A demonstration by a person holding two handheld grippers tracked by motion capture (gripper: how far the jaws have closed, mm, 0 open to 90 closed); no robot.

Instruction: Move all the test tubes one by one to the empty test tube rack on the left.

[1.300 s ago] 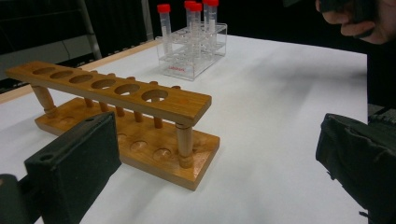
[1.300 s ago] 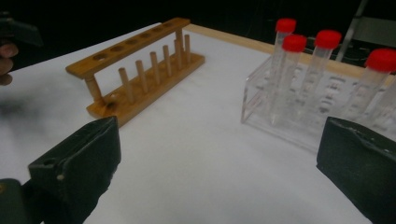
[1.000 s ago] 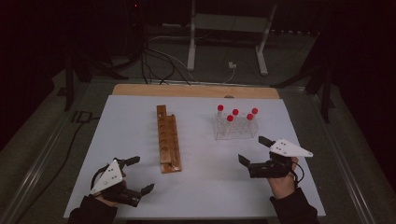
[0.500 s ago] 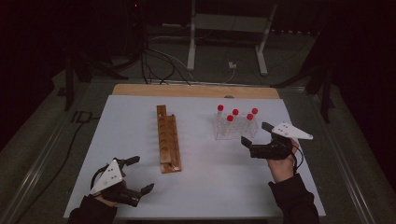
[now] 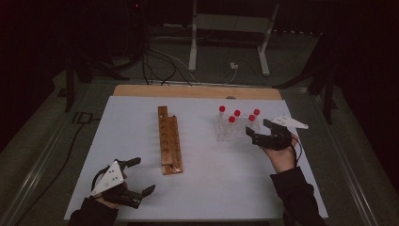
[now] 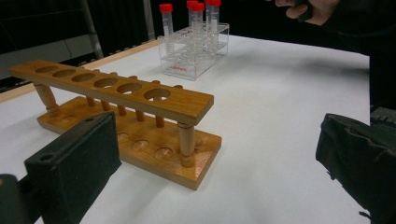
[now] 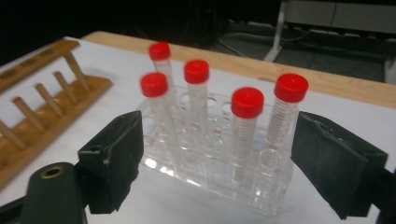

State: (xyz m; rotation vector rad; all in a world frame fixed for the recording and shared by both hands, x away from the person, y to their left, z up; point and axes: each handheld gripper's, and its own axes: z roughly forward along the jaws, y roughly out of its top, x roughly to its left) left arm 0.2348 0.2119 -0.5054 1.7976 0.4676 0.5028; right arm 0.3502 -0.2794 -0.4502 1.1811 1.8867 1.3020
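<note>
A wooden tube rack [image 5: 169,141] with empty holes lies lengthwise mid-table; it is close ahead in the left gripper view [image 6: 126,107]. A clear plastic rack [image 5: 230,132] holds several red-capped tubes [image 5: 236,113], upright. My right gripper [image 5: 257,131] sits just right of that clear rack, pointing at it. Its jaws have just been closing but still stand apart, pressing on nothing. In the right gripper view the tubes [image 7: 246,103] and clear rack [image 7: 210,172] stand just beyond the jaws. My left gripper [image 5: 141,175] rests open at the front left, with nothing in it.
The racks stand on a white table sheet [image 5: 211,188] with a wooden strip [image 5: 197,91] along its far edge. Cables [image 5: 155,61] and a metal stand [image 5: 193,42] lie on the dark floor behind. The person's right hand [image 6: 308,9] appears far off in the left gripper view.
My right gripper has moved away from the person and leftward, up to the clear rack of tubes. The left gripper has stayed put.
</note>
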